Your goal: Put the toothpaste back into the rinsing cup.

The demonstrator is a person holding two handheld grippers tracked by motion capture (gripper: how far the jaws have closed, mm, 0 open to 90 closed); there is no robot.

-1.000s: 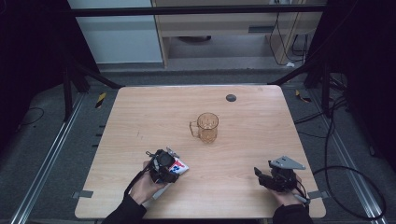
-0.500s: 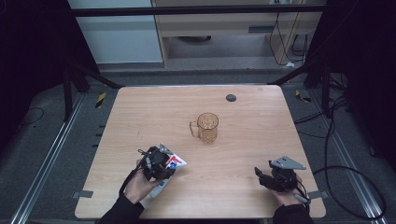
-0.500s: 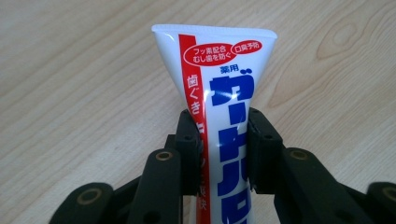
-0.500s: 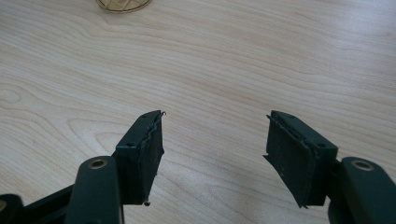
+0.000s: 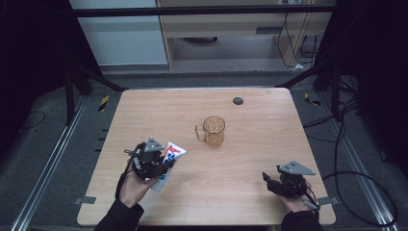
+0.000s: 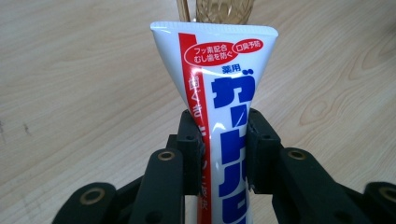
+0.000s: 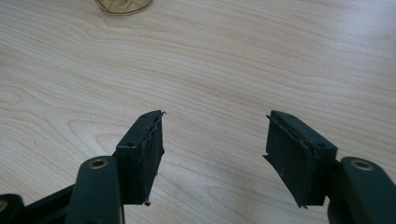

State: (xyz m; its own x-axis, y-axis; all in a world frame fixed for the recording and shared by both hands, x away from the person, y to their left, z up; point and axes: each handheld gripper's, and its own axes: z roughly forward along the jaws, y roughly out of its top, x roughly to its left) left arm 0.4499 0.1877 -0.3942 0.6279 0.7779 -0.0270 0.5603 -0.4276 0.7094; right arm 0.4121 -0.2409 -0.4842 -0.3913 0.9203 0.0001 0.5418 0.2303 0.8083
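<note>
My left hand-held gripper (image 6: 223,140) clamps the toothpaste tube (image 6: 219,93) just above the bench (image 5: 250,139) near the amber mug (image 5: 213,131), while my right hand-held gripper (image 7: 215,144) hangs released, well apart.

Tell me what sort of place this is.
Likely a lab or recording workstation, not a home: a bare wooden table inside a black frame, loose cables across the grey floor, and a person working two handheld grippers, left and right.
</note>
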